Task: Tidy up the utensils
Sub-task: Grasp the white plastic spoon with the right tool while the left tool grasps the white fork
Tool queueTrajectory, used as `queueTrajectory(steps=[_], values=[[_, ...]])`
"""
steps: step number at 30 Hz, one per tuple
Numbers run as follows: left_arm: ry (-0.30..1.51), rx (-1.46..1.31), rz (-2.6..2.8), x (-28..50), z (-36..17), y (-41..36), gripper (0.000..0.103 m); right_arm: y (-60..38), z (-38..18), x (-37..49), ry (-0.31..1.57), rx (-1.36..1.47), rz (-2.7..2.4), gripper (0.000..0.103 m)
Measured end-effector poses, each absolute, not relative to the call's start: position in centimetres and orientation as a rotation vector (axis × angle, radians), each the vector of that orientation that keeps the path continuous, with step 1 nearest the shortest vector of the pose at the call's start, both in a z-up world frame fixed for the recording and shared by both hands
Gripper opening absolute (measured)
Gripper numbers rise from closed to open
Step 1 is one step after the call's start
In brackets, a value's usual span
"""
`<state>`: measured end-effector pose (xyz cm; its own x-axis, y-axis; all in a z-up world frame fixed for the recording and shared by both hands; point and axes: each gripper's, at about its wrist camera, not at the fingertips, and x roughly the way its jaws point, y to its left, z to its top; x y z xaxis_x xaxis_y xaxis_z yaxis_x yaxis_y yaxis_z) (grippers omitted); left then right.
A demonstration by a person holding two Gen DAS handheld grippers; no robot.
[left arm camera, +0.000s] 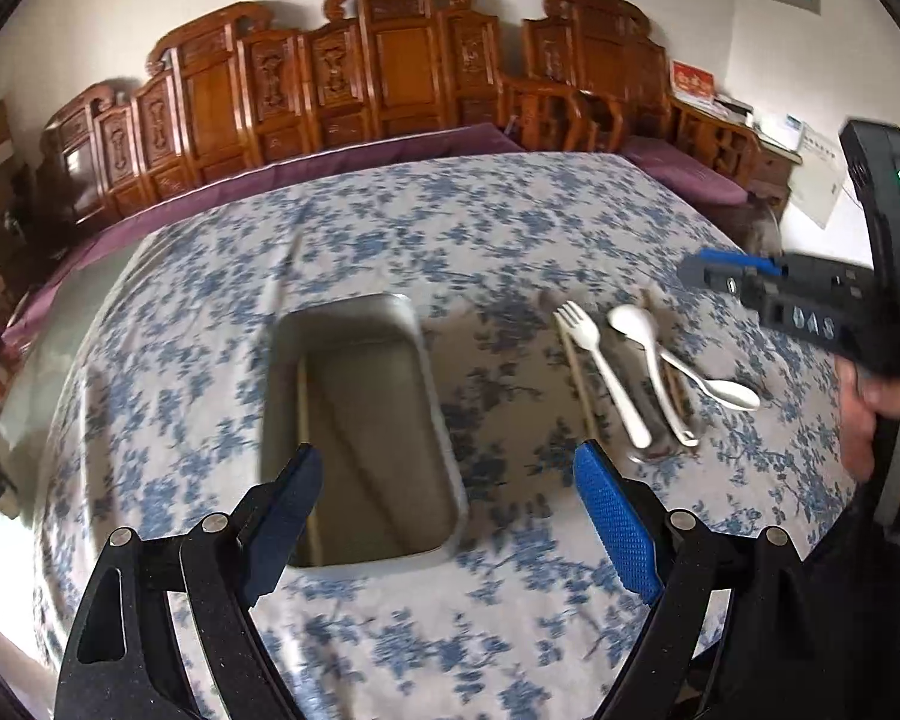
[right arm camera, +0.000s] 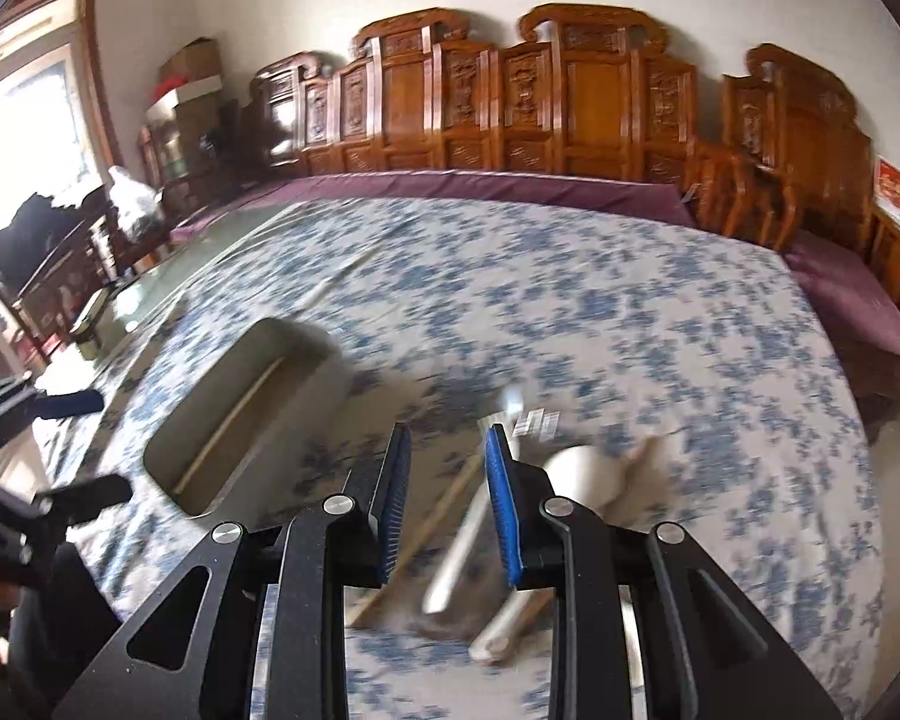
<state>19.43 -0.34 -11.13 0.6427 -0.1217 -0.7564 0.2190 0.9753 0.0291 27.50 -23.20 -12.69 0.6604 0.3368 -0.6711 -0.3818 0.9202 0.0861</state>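
Observation:
A grey rectangular tray lies on the blue-flowered tablecloth with one chopstick inside along its left wall. My left gripper is open and empty, just above the tray's near end. To the right lie a white fork, two white spoons and a chopstick. My right gripper is open and empty, hovering above those blurred utensils; it also shows in the left wrist view. The tray is to its left.
The tablecloth covers a large table. Carved wooden chairs and purple cushions line the far side. Boxes and clutter stand at the left by a window.

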Motion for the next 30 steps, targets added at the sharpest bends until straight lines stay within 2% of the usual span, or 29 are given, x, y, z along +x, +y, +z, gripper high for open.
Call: queueTrajectory(steps=[13, 22, 24, 25, 26, 30], values=[[0.92, 0.16, -0.265, 23.0, -15.2, -7.0, 0.082, -28.8, -19.6, 30.8, 0.874, -0.008, 0.333, 0.028], [0.982, 0.151, -0.305, 26.5, -19.0, -10.9, 0.082, -31.3, -20.0, 31.7, 0.895, 0.019, 0.314, 0.028], [0.993, 0.146, -0.325, 27.0, -19.6, -11.5, 0.072, -31.8, -20.1, 32.0, 0.9, 0.019, 0.3, 0.028], [1.006, 0.147, -0.332, 27.3, -20.0, -11.9, 0.062, -31.9, -20.2, 32.1, 0.904, 0.021, 0.297, 0.028], [1.02, 0.145, -0.34, 27.6, -20.4, -12.4, 0.057, -32.0, -20.4, 32.2, 0.907, 0.022, 0.294, 0.028], [1.034, 0.131, -0.363, 28.3, -21.3, -13.6, 0.042, -31.5, -20.6, 32.2, 0.913, 0.002, 0.297, 0.028]])
